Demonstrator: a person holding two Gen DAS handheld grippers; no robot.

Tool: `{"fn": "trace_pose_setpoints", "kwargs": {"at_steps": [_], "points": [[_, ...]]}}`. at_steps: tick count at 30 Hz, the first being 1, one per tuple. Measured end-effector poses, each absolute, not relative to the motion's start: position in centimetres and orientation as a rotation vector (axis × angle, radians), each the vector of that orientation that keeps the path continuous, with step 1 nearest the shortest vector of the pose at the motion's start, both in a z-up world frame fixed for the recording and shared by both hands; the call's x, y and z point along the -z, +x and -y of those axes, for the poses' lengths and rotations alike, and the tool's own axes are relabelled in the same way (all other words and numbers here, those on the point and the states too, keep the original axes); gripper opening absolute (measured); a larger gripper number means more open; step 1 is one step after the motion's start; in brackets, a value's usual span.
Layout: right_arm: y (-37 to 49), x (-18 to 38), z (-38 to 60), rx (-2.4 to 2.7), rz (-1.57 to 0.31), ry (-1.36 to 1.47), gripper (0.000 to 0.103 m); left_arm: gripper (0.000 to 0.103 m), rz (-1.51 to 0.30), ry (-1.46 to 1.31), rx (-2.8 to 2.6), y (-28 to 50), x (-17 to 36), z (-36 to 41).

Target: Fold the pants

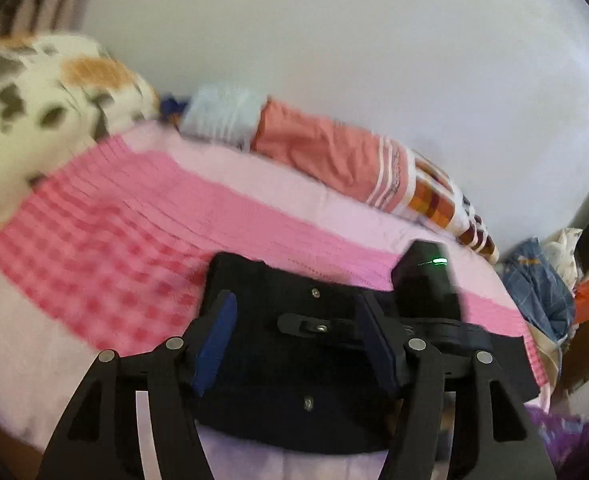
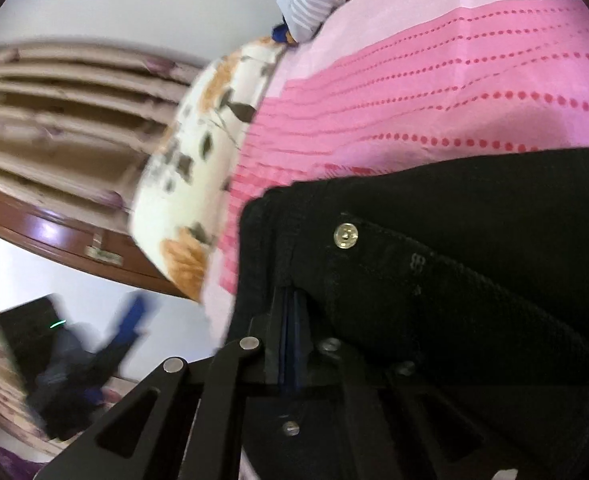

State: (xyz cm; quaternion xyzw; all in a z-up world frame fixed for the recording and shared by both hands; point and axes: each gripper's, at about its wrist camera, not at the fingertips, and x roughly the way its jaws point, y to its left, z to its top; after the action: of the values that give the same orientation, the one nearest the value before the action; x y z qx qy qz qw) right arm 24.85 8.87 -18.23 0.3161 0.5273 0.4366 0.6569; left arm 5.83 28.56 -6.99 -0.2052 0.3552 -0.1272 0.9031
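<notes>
Black pants (image 1: pixel 294 364) lie on a pink bedsheet (image 1: pixel 106 256), waist end with metal rivets toward me. My left gripper (image 1: pixel 298 340) is open above the waistband, blue pads spread wide, holding nothing. My right gripper (image 2: pixel 294 320) is shut on the pants' (image 2: pixel 434 280) edge near a brass button (image 2: pixel 346 236); its jaws are pressed together with fabric between them. In the left wrist view the right gripper's body (image 1: pixel 426 284), with a green light, sits at the pants' far right. In the right wrist view the left gripper (image 2: pixel 130 320) shows blurred at lower left.
A spotted white pillow (image 1: pixel 34 96) lies at the bed's left end. A rolled salmon and blue blanket (image 1: pixel 326 152) lies along the white wall. A pile of clothes (image 1: pixel 542 288) sits at the right. A wooden headboard (image 2: pixel 54 232) is beyond the pillow.
</notes>
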Motion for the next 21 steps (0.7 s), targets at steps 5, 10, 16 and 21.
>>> {"fn": "trace_pose_setpoints", "kwargs": {"at_steps": [5, 10, 16, 21], "points": [[23.0, 16.8, -1.2, -0.961, -1.128, 0.885, 0.042, 0.062, -0.86, -0.539, 0.234, 11.2, 13.0, -28.8], [21.5, 12.4, 8.6, -0.818, -1.067, 0.532, 0.042, 0.062, -0.84, -0.502, 0.22, 11.3, 13.8, -28.7], [24.5, 12.3, 12.5, -0.735, -1.12, 0.237, 0.042, 0.062, -0.8, -0.464, 0.203, 10.4, 14.6, -28.1], [27.0, 13.9, 12.1, -0.794, -1.144, 0.197, 0.042, 0.062, -0.77, -0.498, 0.216, 10.2, 15.1, -28.6]]}}
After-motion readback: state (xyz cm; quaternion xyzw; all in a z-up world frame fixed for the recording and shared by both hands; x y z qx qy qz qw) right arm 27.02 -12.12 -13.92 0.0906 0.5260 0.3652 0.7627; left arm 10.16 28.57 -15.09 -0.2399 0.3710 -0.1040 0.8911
